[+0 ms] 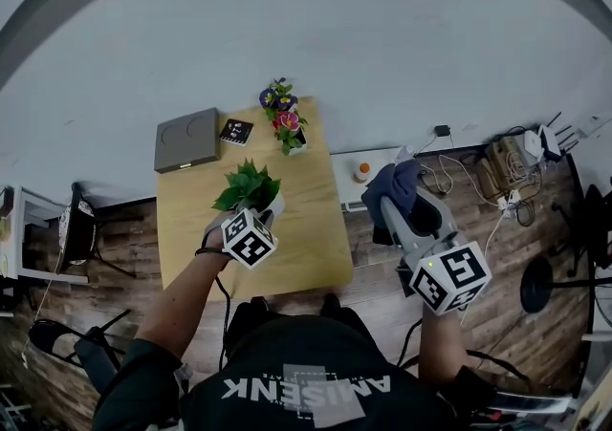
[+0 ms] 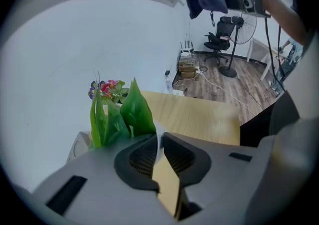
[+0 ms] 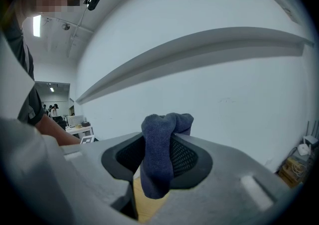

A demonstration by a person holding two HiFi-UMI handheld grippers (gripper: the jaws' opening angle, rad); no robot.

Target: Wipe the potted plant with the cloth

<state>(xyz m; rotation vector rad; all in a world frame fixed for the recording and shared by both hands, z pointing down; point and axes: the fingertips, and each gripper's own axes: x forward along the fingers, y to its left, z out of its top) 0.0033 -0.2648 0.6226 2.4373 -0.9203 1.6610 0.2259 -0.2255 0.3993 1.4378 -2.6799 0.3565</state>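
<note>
The potted plant (image 1: 249, 185) sits left of centre in the head view, over the left half of the table (image 1: 311, 228). Its green leaves fan toward the top of the frame and its white pot is at the lower right of them. The left tongs (image 2: 158, 145) come at it from below in that view. Their jaws are narrow and pinched on a thin white strip that I take to be the pot's rim, so this hand has the plant. In the left gripper view the leaves rise just above the jaws at the left, so the stems run roughly upright from the grip. Whether the pot rests on the table I cannot tell.

At the table's far edge, from left, are a grey box (image 1: 186, 140), a small marker card (image 1: 236, 131) and a pot of purple and pink flowers (image 1: 285, 118). The flowers are near the green leaves but apart from them.

Further right, past the table's right edge and over the floor, the right tongs (image 1: 390, 214) are closed on the dark blue cloth (image 1: 396, 183), which bunches above the jaws and hangs below them. The cloth is well apart from the leaves, to their right. By my reading the next move is the right hand's, leftward to the leaves. Nothing stands between them, and only the flowers are close enough to brush. Cables (image 1: 469, 185) lie on the floor at the right.
</note>
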